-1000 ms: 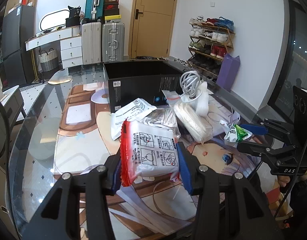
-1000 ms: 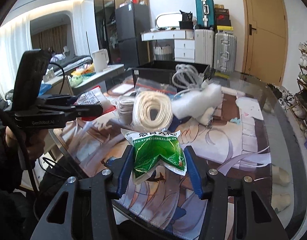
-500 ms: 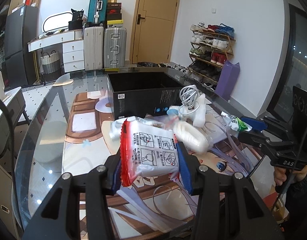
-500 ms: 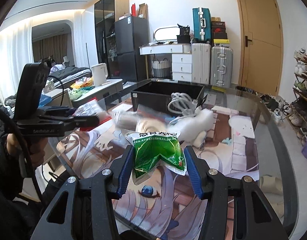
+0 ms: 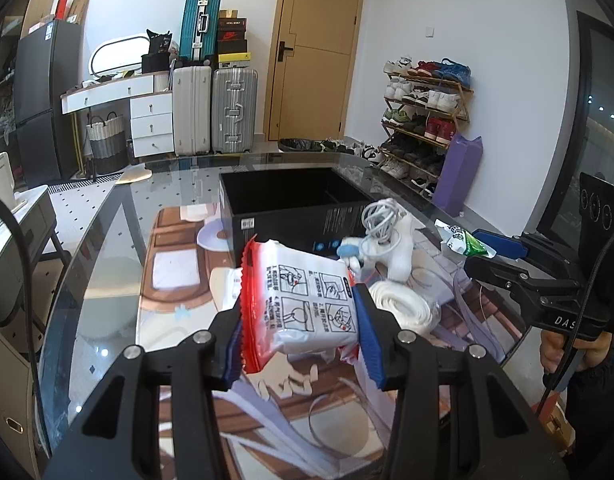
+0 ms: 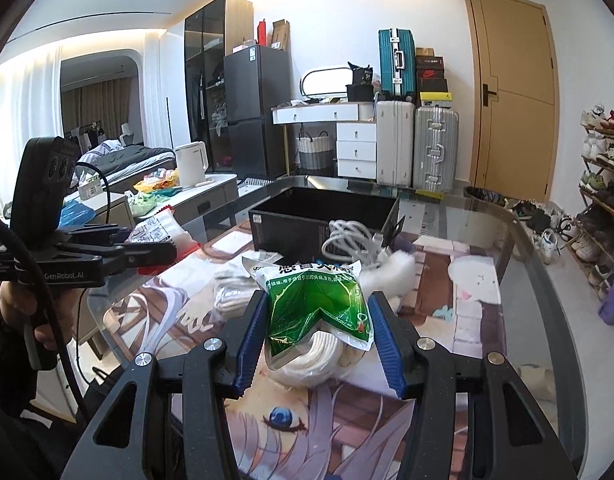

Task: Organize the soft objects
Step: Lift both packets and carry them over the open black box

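Observation:
My left gripper (image 5: 303, 340) is shut on a white pack with a red edge (image 5: 303, 300), held above the table mat. In the right wrist view the right gripper (image 6: 319, 344) is shut on a green and white pouch (image 6: 315, 304), also lifted off the table. That pouch (image 5: 463, 240) shows at the right of the left wrist view, and the red-edged pack (image 6: 159, 230) at the left of the right wrist view. An open black box (image 5: 291, 208) (image 6: 323, 216) stands behind both. Coiled white rope (image 5: 403, 308) (image 6: 315, 356) and a bundle of white cable (image 5: 381, 220) (image 6: 347, 240) lie on the mat.
A printed mat (image 5: 175, 276) covers a round glass table (image 5: 103, 240). A white fluffy item (image 6: 391, 276) lies beside the cable. Another white pack (image 5: 225, 288) lies behind the held one. Suitcases, drawers and a shoe rack (image 5: 423, 120) stand beyond the table.
Both grippers have risen with their packs still held, so the table and the pile sit lower in each view. The black box interior shows more.

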A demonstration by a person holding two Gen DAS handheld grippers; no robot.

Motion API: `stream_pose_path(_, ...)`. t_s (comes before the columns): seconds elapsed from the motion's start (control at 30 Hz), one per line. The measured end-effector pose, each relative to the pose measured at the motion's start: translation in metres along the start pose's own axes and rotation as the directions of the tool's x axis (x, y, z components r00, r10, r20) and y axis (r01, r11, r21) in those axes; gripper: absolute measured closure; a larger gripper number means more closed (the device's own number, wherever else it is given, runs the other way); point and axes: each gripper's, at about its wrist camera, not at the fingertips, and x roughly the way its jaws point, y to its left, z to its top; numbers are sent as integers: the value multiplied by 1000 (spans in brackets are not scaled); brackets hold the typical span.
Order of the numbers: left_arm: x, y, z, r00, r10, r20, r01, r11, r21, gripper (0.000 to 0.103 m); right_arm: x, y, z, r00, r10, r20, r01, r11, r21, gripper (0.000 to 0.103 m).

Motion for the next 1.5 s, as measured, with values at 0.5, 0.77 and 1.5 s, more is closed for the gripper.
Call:
stream_pose_path(0.5,20,1,29,999,7,47,-7,1000,-5,56,18,-2,35,999,-4,43,5,1000,-16,52)
stream_pose_path(0.77,29,2,50,997,17,76,-18,1000,6,56,34,-6,50,999,5,38,-5,1000,-10,52)
stream_pose_path(1.5,74,13,95,996,40,74,-41,999,11,56,80,-30,97,1000,3,23,-3,1000,-29,52)
